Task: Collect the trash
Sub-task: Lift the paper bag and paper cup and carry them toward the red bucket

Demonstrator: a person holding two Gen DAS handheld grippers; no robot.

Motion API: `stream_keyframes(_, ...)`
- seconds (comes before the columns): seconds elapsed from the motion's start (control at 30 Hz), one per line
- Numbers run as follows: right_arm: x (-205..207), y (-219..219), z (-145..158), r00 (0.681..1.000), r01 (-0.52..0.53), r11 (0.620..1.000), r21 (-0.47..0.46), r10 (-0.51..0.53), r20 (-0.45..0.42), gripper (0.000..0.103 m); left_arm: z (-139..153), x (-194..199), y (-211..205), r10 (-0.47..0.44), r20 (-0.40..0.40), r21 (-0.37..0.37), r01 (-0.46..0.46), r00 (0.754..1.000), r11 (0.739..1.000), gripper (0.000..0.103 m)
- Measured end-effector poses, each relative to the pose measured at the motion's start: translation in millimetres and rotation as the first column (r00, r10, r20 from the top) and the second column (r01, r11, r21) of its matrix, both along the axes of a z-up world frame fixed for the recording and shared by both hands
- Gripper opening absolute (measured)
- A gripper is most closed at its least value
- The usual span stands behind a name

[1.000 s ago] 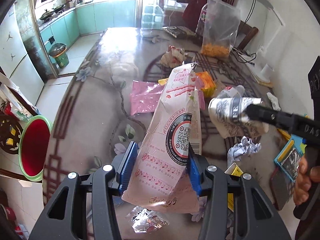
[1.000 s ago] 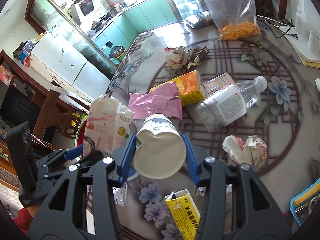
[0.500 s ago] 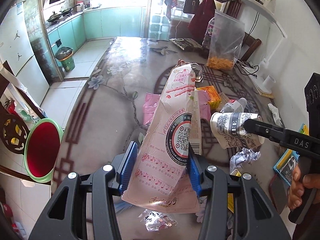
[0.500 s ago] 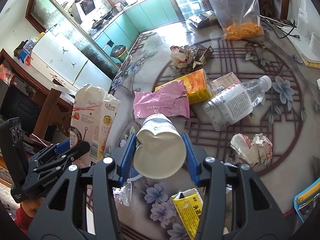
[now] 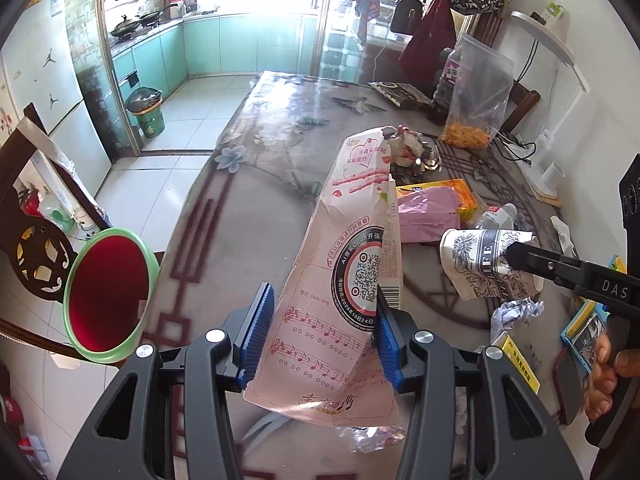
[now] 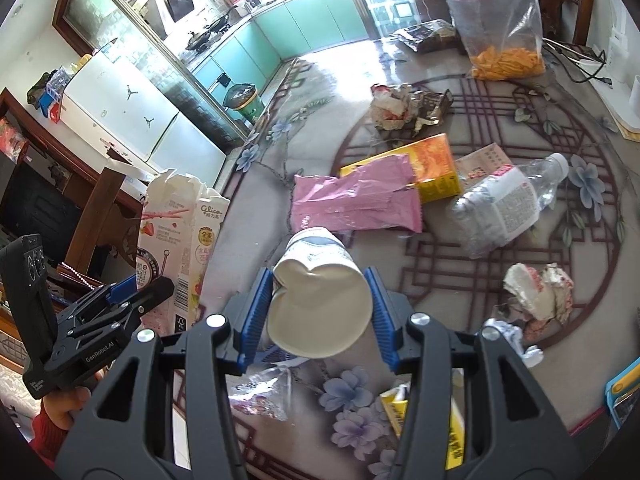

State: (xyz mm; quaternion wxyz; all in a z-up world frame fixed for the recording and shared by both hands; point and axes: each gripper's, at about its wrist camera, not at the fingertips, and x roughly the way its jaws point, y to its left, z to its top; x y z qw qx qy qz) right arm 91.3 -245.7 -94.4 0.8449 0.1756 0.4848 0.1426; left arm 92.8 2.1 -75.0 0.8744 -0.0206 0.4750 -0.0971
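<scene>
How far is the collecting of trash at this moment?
Nothing visibly sits in the red bin yet. In hand: the left claw grips the pink snack box, and the right claw grips the paper cup. Left on the table: pink wrapper, orange box, plastic bottle, crumpled wrappers.

This is a home: a dining room opening onto a kitchen. Behind the glass-topped, flower-patterned dining table stand teal kitchen cabinets, a wok on the stove and a white two-door fridge, while handbags and clothes hang by the back wall.
</scene>
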Motion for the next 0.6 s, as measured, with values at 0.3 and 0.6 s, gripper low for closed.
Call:
stream_keyframes(0.3,2.2,46.7,8.5,1.000,0.002,1.000,-0.010,-0.002,0.008,0.046,-2.5,5.5,54.7,0.018,-0.004,0.002,-0.018,1.000,1.000,0.045)
stream_keyframes(0.6,6.2,99.4,12.2,1.000,-0.011,1.000,-0.019,0.011,0.011,0.046,-5.4,10.9,112.6,0.056,-0.009,0.005,-0.056,0.998,0.998,0.045)
